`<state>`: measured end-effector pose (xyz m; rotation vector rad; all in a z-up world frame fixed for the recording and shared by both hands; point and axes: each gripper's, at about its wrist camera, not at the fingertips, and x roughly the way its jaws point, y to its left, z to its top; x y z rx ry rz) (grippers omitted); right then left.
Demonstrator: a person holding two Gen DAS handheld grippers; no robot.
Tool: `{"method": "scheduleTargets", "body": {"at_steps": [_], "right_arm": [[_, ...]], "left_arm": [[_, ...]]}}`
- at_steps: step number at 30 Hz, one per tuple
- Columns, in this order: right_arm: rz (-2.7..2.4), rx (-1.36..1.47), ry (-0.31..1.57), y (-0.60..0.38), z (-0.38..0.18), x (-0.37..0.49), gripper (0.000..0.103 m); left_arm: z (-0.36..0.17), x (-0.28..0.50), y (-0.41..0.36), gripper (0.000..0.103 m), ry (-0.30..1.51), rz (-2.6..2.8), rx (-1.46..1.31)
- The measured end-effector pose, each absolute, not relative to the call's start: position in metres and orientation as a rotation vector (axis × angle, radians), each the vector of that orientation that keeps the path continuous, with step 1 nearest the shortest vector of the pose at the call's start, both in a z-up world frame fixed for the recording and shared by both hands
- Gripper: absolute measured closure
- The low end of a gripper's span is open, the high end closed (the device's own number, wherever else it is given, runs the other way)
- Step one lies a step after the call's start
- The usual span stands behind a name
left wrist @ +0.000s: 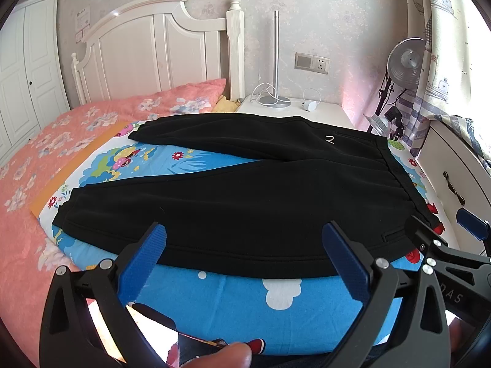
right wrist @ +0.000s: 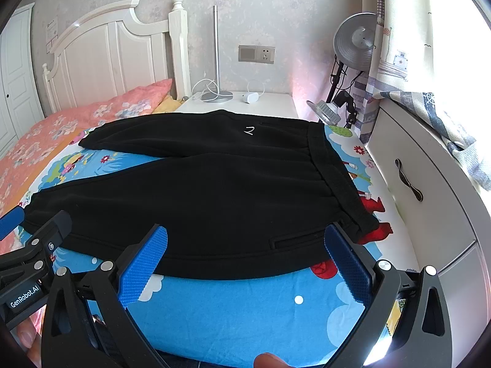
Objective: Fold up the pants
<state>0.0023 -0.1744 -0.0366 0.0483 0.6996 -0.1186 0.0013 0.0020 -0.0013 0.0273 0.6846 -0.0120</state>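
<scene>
Black fabric pants (left wrist: pixel 233 196) lie flat on the blue cartoon-print sheet (left wrist: pixel 233 303), waistband toward the sheet's right edge, 2 legs spread leftward. Left gripper (left wrist: pixel 245 242) and right gripper (right wrist: pixel 245 242): jaws wide, empty, apparently just short of the near hem.

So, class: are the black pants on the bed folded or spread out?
Spread out. The black pants lie flat on the cartoon sheet, both legs apart in a V, waistband unfolded, nothing doubled over.

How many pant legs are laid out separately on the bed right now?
2. The far leg lies toward the headboard; the near leg lies along the bed's front edge, just ahead of both tools. They spread apart at the cuffs, neither folded over.
</scene>
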Motion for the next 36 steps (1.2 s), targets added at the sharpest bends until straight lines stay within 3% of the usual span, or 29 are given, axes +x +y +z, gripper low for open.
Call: {"method": "scheduleTargets", "body": {"at_steps": [36], "right_arm": [[-0.118,0.045,0.702,-0.1753,-0.0402,0.0022,0.004]], "left_arm": [[-0.0029,0.0015,0.0015,0.001,0.688,-0.013,0.023]]}}
